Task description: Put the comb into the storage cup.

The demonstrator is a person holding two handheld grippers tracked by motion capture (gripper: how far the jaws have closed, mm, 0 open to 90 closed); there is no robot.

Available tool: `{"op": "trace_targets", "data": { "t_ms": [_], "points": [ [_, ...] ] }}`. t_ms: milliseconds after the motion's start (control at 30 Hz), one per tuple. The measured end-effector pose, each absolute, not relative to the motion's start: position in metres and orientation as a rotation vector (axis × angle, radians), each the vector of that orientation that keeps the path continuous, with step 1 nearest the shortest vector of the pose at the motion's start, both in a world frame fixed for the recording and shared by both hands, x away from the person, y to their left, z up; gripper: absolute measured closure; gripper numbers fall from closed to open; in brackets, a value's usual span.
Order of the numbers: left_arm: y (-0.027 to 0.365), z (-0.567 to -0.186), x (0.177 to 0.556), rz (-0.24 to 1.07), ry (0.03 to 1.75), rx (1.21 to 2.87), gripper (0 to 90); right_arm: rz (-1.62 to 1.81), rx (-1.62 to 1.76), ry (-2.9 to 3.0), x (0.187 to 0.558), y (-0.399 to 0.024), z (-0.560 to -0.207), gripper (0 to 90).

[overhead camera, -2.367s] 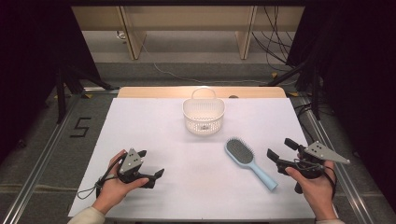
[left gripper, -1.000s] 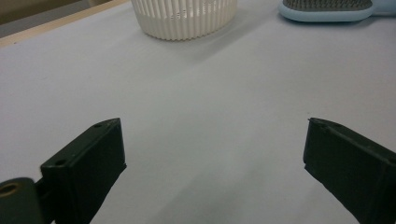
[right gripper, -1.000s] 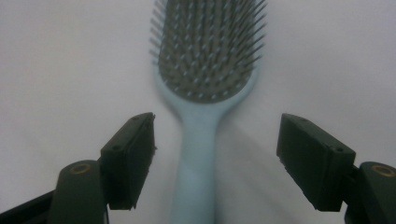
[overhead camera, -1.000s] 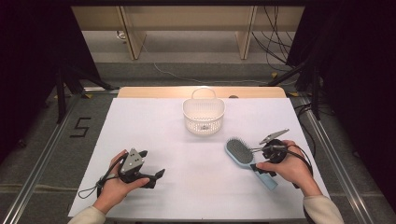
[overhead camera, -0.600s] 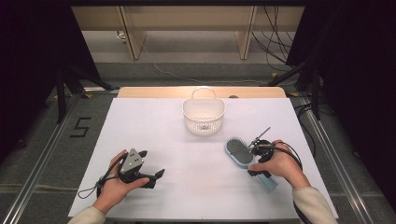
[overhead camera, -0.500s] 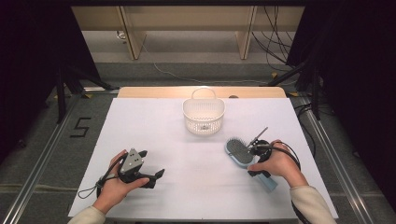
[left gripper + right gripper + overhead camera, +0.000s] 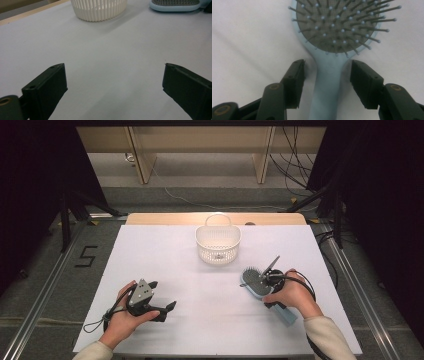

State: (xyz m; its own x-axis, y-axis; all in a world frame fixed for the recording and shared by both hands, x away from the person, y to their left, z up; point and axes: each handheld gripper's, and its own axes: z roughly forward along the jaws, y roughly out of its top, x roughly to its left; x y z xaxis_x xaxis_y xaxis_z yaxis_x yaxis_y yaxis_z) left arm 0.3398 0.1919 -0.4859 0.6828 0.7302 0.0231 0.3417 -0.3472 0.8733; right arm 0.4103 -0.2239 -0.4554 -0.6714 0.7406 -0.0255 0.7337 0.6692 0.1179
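The right gripper (image 7: 327, 82) straddles the hairbrush (image 7: 329, 82) handle below the basket (image 7: 218, 244), jaws just closing but not yet touching, ready to lift it.

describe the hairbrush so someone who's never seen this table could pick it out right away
On the white table, look front-right of the white slatted basket. There lies the hairbrush, bristles up, its handle between the open jaws of the right gripper. It is the only pale blue thing, with a grey pad of ball-tipped pins.

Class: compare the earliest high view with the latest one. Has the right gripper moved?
Yes. The right gripper has moved left from the table's right edge, toward the basket, and now straddles the hairbrush handle, jaws closing.
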Motion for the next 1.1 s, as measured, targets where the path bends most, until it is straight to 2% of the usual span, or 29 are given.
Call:
{"op": "trace_targets", "data": {
  "t_ms": [733,1100],
  "points": [
    [0.1923,-0.4856,0.3396,0.521,0.83,1.951,5.0,0.028,1.291,2.811,0.4166,-0.214,-0.4539,65.0],
    [0.1925,-0.4853,0.3394,0.522,0.83,1.951,5.0,0.032,1.331,2.784,0.4153,-0.2138,-0.4545,67.6]
  ]
}}
